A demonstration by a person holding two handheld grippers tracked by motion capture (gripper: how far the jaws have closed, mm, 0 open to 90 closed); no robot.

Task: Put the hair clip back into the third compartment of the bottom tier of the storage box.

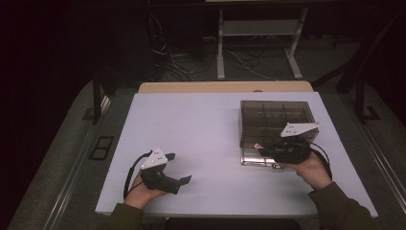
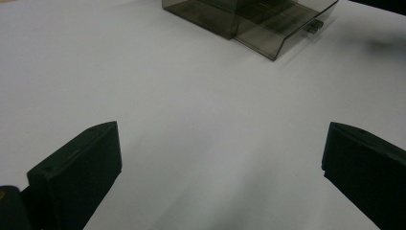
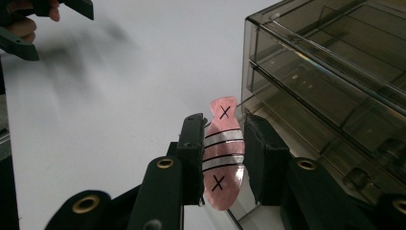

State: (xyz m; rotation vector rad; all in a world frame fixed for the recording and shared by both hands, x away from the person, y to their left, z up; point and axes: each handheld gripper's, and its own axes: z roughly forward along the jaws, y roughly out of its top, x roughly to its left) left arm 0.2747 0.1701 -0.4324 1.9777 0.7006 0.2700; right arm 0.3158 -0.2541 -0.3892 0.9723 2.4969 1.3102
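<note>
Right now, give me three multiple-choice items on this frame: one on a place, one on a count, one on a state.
1. Where does the smoky drawer box stand?
A. the table's right half
B. the left edge
C. the floor

2. How many black X marks show on the pink piece?
A. none
B. two
C. five

3. How are the left gripper jaws?
A. shut on the pink piece
B. wide open
C. shut on the box

Answers: 1 A, the high view shows it there. 2 B, one at each end. 3 B, bare table between them.
</note>
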